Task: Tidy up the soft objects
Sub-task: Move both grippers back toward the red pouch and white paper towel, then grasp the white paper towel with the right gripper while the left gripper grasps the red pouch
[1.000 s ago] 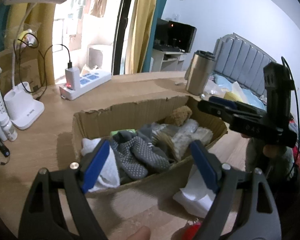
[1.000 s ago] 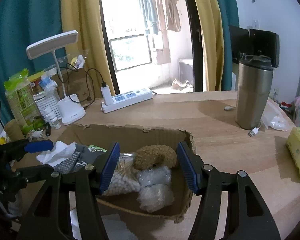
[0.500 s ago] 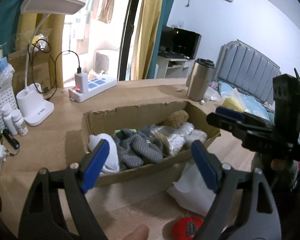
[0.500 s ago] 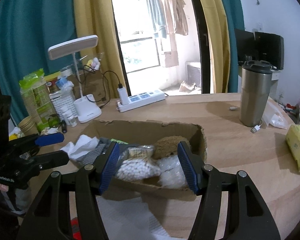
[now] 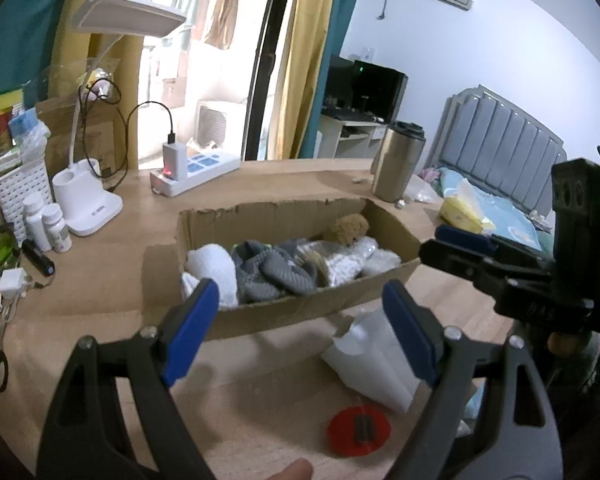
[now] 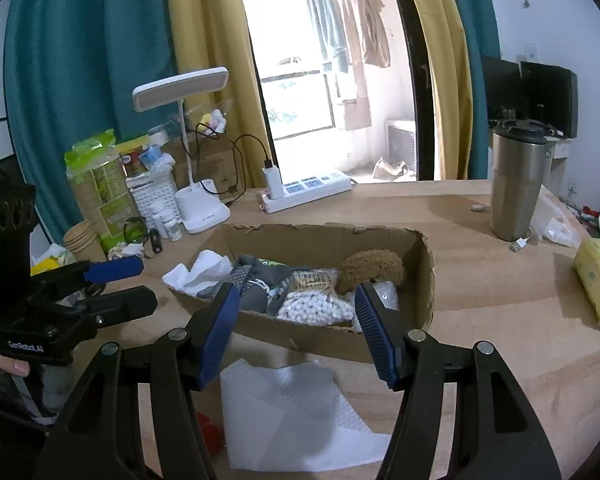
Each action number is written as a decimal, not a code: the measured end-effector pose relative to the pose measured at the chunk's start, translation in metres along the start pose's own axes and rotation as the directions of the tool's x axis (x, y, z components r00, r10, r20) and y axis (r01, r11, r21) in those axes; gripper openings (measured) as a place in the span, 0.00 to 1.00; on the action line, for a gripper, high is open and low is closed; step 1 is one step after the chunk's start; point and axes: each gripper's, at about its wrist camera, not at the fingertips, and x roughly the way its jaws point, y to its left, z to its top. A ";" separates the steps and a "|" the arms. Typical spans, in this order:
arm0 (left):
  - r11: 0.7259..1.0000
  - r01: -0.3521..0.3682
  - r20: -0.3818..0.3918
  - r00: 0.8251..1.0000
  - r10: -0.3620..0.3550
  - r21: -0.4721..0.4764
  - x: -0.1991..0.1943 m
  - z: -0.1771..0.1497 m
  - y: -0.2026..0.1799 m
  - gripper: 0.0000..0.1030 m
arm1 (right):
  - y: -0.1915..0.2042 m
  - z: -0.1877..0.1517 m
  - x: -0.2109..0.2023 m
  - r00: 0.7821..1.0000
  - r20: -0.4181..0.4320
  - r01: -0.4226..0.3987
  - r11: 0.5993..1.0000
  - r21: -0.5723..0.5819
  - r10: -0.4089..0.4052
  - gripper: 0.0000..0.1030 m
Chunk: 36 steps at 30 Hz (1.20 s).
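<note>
Both grippers, left [image 5: 300, 328] and right [image 6: 296, 332], hover with jaws apart, nothing in them. Soft stuff sits in the box [image 6: 324, 336] on the table [image 6: 500, 280]: socks [image 5: 276, 272], teddy [image 6: 370, 268], cotton swabs [image 6: 312, 308].

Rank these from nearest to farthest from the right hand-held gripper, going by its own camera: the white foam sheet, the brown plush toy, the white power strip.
1. White foam sheet: on the table just below the right hand-held gripper.
2. Brown plush toy: inside the cardboard box, right end.
3. White power strip: beyond the box, near the window.
</note>
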 end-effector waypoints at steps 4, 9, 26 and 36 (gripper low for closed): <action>1.000 -0.006 0.002 1.000 0.006 -0.009 -0.007 -0.004 -0.002 0.83 | 0.003 -0.003 -0.005 1.000 -0.010 -0.005 1.000 0.001 0.005 0.62; 1.000 -0.008 -0.011 1.000 0.008 -0.017 -0.009 -0.012 -0.005 0.83 | 0.007 -0.010 -0.011 1.000 -0.020 -0.008 1.000 -0.005 0.008 0.62; 0.997 -0.025 -0.133 0.991 0.015 -0.077 0.010 -0.044 0.000 0.83 | 0.008 -0.048 0.010 0.989 -0.145 -0.009 1.000 0.001 0.009 0.62; 0.996 -0.024 -0.189 0.982 0.007 -0.089 0.025 -0.055 0.005 0.83 | 0.009 -0.075 0.042 0.962 -0.273 0.013 1.000 -0.011 -0.016 0.62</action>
